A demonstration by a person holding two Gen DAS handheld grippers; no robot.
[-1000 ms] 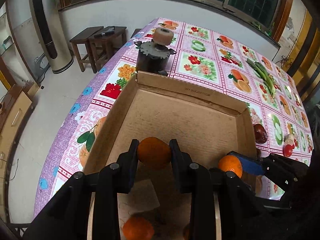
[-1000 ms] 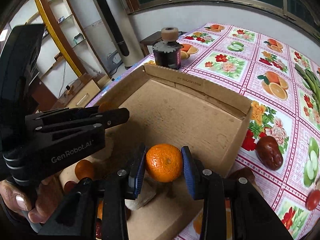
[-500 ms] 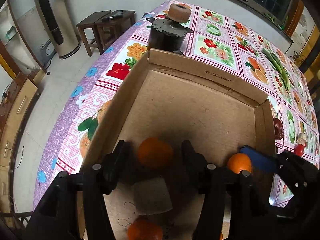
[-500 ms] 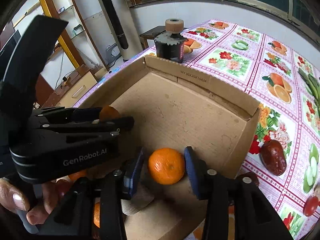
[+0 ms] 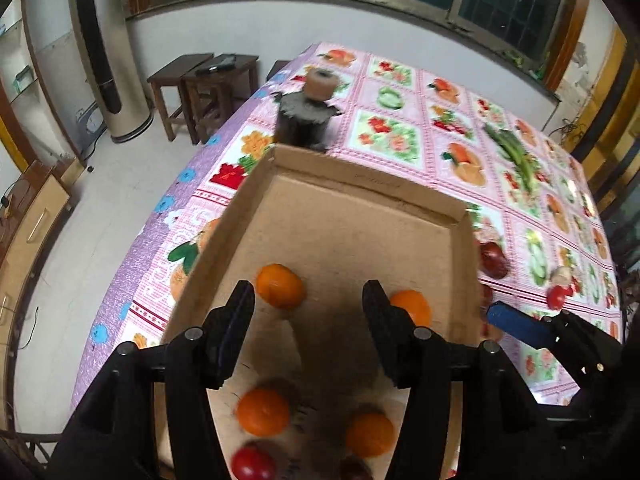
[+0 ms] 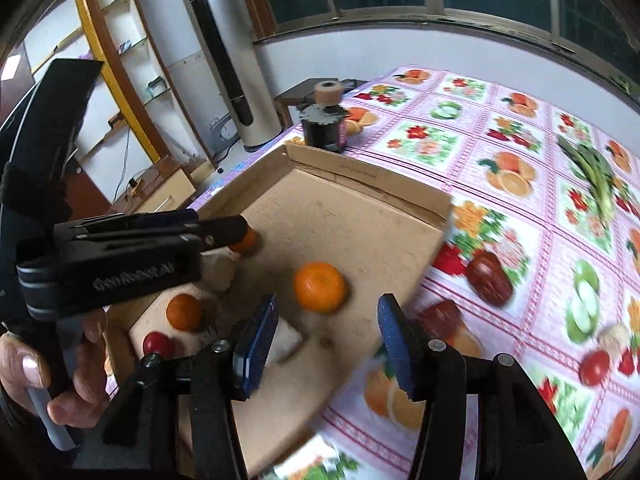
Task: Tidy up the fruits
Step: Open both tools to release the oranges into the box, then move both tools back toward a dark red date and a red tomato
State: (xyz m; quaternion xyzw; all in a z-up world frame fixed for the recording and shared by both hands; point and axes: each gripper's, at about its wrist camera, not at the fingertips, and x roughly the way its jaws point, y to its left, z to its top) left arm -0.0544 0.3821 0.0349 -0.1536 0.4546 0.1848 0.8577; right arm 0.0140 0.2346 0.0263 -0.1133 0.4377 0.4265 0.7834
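Observation:
An open cardboard box (image 5: 360,178) lies on the flowered tablecloth with several oranges in it. My left gripper (image 5: 308,312) hangs open above the box floor, and one orange (image 5: 280,286) lies free just beyond its left finger. A second orange (image 5: 412,308) rests by its right finger. In the right wrist view that orange (image 6: 320,286) lies loose on the box (image 6: 360,172) floor ahead of my right gripper (image 6: 326,336). Its blue-padded jaws are opening and nothing sits between them. More oranges (image 5: 263,412) and a red fruit (image 5: 253,462) lie nearer me.
A black pot (image 6: 324,128) topped with a roll stands behind the box. Two dark red fruits (image 6: 490,278), a tomato (image 6: 595,366) and green vegetables (image 6: 592,176) lie on the cloth to the right. The table edge drops to the floor at the left.
Both grippers have opened and let go of their oranges, which now rest on the box floor. Both have pulled up and back from the fruit.

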